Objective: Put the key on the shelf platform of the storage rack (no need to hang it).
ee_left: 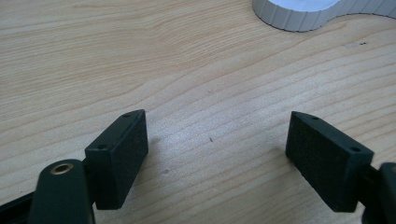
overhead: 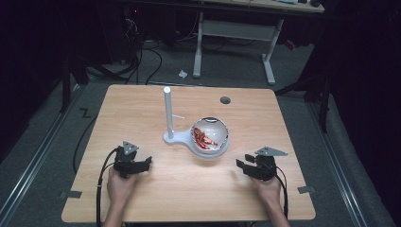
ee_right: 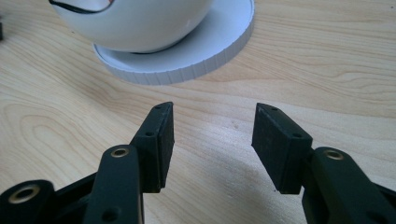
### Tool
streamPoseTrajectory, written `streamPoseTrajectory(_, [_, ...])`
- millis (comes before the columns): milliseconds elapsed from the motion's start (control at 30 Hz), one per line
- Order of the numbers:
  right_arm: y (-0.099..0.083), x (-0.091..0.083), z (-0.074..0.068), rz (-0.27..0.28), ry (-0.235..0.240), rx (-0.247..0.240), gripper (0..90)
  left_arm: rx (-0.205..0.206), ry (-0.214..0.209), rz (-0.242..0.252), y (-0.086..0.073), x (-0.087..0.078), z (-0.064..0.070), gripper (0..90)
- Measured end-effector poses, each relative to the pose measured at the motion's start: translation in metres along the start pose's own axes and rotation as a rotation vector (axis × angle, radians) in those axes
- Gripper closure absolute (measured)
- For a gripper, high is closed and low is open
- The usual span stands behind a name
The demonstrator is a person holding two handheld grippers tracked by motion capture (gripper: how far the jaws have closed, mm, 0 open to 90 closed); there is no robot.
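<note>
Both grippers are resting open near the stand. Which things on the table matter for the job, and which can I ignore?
In play: bowl; white stand with its post; left gripper; right gripper, both open, holding nothing.

Ignore: dark round spot on the table; crumpled scrap on the floor.

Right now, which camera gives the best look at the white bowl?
The high view: it shows the whole bowl, rim and red-patterned inside, sitting on its white stand. The right gripper view shows its rounded underside up close; the left gripper view catches the stand's ribbed edge.
</note>
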State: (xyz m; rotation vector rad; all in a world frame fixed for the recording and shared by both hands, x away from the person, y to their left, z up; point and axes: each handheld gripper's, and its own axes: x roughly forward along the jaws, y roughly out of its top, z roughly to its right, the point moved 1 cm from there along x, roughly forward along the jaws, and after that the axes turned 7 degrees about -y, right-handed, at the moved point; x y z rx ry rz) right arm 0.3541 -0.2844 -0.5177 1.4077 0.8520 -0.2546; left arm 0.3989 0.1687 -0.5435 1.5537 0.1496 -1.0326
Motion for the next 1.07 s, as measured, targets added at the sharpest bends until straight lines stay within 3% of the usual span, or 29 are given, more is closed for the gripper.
streamPoseTrajectory(600, [-0.009,0.018,-0.002,-0.034,-0.083,-0.043,45.9,0.000,0.000,0.000,0.000,0.000,0.000,21.5])
streamPoseTrajectory(833, [-0.008,0.022,-0.005,-0.037,-0.139,-0.108,41.5,0.001,0.000,0.000,0.000,0.000,0.000,21.4])
streamPoseTrajectory(1067, [-0.007,0.022,-0.004,-0.040,-0.137,-0.104,40.9,0.001,0.000,0.000,0.000,0.000,0.000,21.3])
